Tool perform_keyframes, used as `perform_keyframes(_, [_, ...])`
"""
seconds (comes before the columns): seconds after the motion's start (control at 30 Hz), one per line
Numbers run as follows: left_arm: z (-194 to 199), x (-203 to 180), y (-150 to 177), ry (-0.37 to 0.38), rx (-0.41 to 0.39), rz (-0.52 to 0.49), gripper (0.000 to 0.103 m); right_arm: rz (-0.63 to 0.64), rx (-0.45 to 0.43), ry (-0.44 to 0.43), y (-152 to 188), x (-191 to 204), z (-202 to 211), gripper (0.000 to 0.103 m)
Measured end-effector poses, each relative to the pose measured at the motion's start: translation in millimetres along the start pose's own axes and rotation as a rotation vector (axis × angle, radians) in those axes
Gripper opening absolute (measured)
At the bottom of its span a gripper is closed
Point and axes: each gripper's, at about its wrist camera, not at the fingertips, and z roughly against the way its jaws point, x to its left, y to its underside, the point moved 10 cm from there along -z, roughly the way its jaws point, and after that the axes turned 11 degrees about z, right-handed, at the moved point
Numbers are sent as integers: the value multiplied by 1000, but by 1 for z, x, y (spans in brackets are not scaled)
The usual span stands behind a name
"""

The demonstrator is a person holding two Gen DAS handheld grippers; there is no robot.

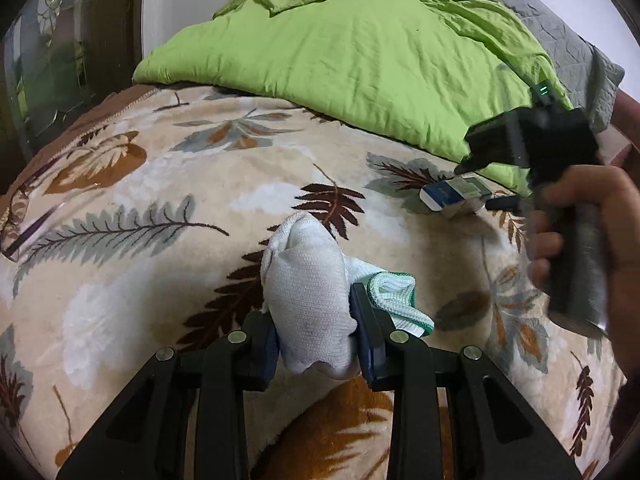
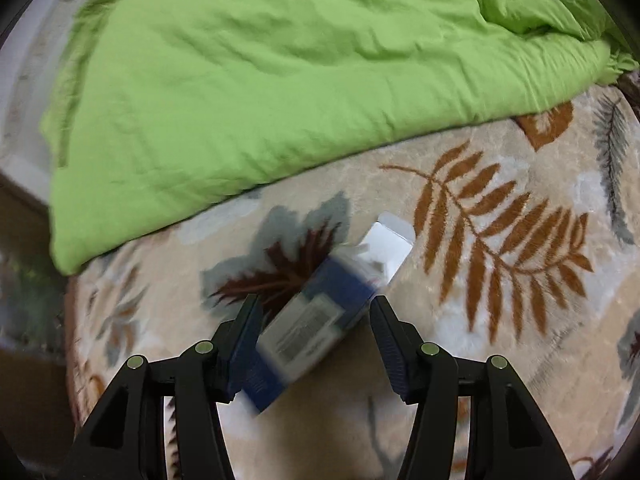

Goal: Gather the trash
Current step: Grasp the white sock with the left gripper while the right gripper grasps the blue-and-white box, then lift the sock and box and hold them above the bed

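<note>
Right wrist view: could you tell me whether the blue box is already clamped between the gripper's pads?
No, the blue box lies between the right gripper, with a clear gap beside one pad.

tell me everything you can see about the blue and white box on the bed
The small cardboard box is dark blue with a white label panel carrying blurred print. Its white end flap hangs open at the far end. It lies flat and skewed on the leaf-patterned blanket, just below the green comforter. It sits between the right gripper fingers; the left-hand finger looks close to its edge, the other stands clear, so it is not yet gripped.
</note>
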Motion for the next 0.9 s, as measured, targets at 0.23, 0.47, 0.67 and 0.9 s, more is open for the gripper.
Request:
perform_keyframes(0.23, [-5,2,-1,-5,15,16,31,35,31,15,2,-2,-18,50])
perform_keyframes(0.47, [1,-1,0,7,2,-15,31,107,-25,-72,33,-5,29,42])
perform_keyframes(0.67, [32,-11,2,50,-49,-80,31,220,-135,-145,90,-12,112,42])
perform_keyframes(0.9, [84,-15,34,92,-57,-121,31,339,-200,-172,183,-8,188,42])
